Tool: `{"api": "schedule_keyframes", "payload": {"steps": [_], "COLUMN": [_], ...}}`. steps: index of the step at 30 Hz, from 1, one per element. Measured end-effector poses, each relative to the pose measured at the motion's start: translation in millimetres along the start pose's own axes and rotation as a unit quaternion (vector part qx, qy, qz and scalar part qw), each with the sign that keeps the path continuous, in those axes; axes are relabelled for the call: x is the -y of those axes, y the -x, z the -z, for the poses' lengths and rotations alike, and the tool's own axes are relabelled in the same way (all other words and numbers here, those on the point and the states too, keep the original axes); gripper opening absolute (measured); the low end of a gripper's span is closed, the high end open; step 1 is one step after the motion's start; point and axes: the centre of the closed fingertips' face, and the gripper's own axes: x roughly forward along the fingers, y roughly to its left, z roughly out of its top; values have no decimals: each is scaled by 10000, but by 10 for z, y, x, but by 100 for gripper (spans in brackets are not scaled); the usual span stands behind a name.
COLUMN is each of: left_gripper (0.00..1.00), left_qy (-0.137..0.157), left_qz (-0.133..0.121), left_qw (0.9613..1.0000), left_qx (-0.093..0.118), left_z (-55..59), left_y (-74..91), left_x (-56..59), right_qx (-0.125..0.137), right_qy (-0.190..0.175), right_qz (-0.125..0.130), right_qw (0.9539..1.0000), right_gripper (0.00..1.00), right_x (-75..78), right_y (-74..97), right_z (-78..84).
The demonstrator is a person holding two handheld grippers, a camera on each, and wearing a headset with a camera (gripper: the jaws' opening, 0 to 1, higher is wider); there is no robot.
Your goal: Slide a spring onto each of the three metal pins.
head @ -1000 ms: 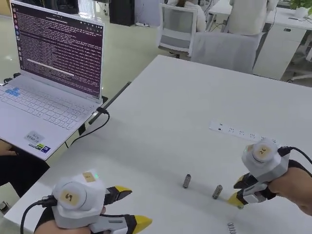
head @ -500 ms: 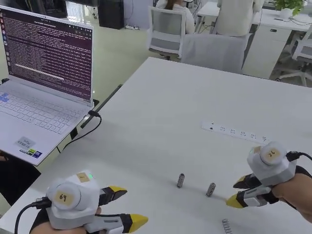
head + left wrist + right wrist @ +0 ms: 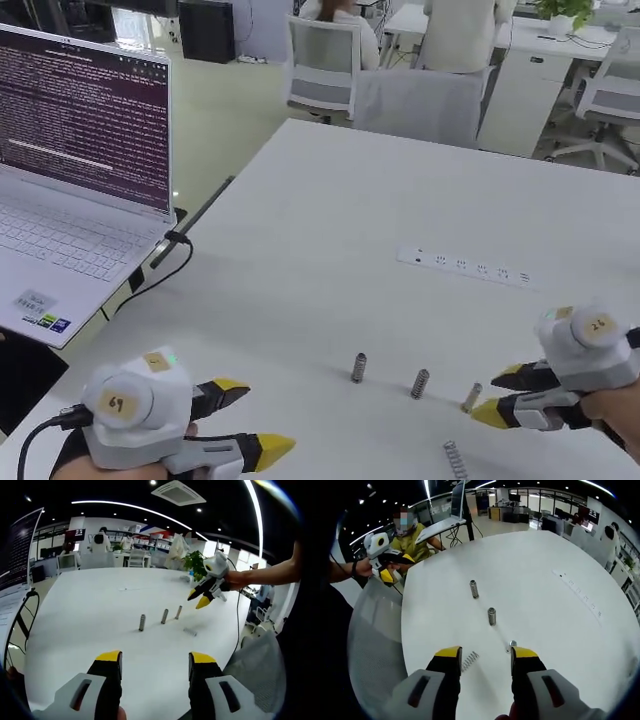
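Three short metal pins stand upright in a row near the front edge of the white table (image 3: 380, 200). The first pin (image 3: 359, 367) and the second pin (image 3: 420, 383) each wear a tight grey coil spring that covers them from base to top, so they look ribbed and dark. The third pin (image 3: 471, 397) is bare, a smooth pale rod with a rounded tip. The loose spring (image 3: 455, 458), a thin grey coil, lies flat on the table just in front of the row, closest to the third pin. That makes three pins and three springs: two springs on pins and one lying free. The right gripper (image 3: 495, 392) hovers low just beside the third pin, its yellow-tipped jaws spread wide apart with nothing between them; in the right gripper view the bare pin sits just ahead of one jaw tip and the loose spring just ahead of the other. The left gripper (image 3: 258, 415) is well apart from the pins at the table's near left, jaws likewise wide and empty. One power strip (image 3: 465, 268) lies beyond the pins, and one open laptop (image 3: 70, 200) stands to the left.
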Motion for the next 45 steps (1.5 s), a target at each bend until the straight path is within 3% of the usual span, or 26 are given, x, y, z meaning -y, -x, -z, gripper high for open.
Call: {"api": "schedule_keyframes", "payload": {"steps": [13,34,45], "left_gripper": [48,51,53], "left_qy": [-41,-119,-152], "left_qz": [64,142,279], "left_qw": [10000,9998,9994], "left_qx": [-7,-28,-101], "left_z": [-47,-138,-121], "left_y": [-59,-181,-306], "left_x": [-3,-25,38], "right_qx": [742,1276,1379], "right_qy": [-582,-1233,-1567], "right_qz": [265,511,613], "right_qw": [9952,9828,9760], "right_gripper": [45,55,57], "right_x": [-27,-198,-310], "right_y": [264,509,569], "right_z": [51,312,497]}}
